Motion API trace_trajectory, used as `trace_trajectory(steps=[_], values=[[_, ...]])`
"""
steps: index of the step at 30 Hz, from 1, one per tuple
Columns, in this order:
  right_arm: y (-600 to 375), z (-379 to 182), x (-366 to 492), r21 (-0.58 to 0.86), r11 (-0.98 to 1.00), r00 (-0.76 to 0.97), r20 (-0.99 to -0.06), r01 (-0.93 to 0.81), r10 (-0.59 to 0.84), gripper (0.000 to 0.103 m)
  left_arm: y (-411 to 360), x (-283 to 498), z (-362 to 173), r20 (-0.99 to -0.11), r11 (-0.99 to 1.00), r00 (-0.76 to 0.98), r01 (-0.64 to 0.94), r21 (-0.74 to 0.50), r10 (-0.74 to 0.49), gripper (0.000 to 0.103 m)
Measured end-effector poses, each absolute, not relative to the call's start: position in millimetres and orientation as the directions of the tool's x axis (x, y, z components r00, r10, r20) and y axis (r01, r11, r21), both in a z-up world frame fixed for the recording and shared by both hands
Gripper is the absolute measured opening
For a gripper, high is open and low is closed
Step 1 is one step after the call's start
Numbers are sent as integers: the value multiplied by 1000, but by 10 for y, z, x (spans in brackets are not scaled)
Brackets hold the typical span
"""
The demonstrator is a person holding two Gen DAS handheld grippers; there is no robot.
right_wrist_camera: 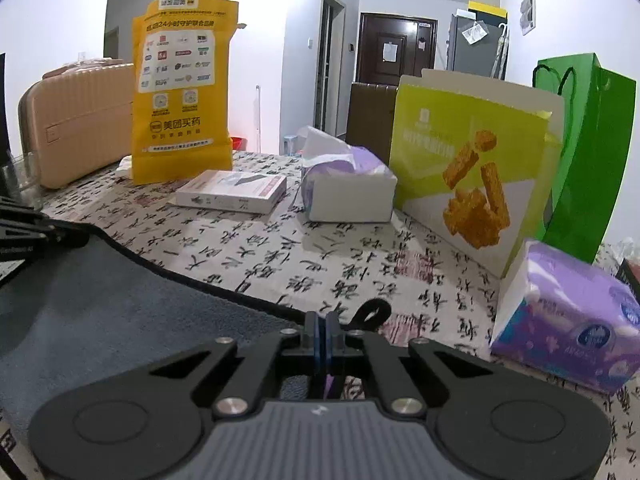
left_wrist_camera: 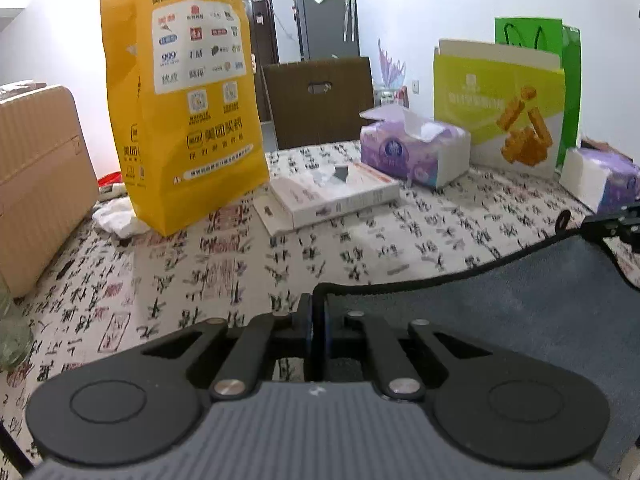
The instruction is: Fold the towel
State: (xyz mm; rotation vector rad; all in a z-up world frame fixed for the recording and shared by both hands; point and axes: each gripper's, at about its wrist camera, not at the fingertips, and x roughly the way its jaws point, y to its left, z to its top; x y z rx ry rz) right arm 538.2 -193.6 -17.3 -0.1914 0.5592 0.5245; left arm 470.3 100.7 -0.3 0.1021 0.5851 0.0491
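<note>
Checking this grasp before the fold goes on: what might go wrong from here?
1. Each hand-held gripper, left and right, seems to pinch only the towel at its corded edge; it may slip out.
2. Carrying the towel forward could knock the flat white box or the tissue pack.

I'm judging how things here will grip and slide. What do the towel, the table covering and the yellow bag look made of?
Towel: soft grey-blue fabric with a matte, short nap and a dark stitched edge, possibly microfibre. Table covering: printed with calligraphy, lying flat; cloth or plastic, hard to tell. Yellow bag: stiff, creased and matte, probably paper.
</note>
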Motion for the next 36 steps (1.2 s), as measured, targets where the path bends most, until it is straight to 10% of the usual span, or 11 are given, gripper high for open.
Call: trace_trajectory(steps=[5,8,14,21,36], values=[[-1890,-209,5503,-37,852,712,-568,-523,412,4,1050,4850,-32,-579,993,811,-14,120,81,11],[-1897,-251,5546,-42,871,728,-569,-489,382,14,1065,4825,-72,-583,990,806,-22,136,98,69],[-1974,-116,5475,-26,889,755,-540,-456,372,45,1068,4651,30,-566,991,820,-11,134,86,88],[-2049,192,5148,-38,898,790,-493,-438,365,93,1068,4276,286,-551,996,832,-11,86,57,101],[-2247,557,3873,-52,917,828,-453,-395,331,103,1012,3075,564,-562,999,826,-39,8,37,103]])
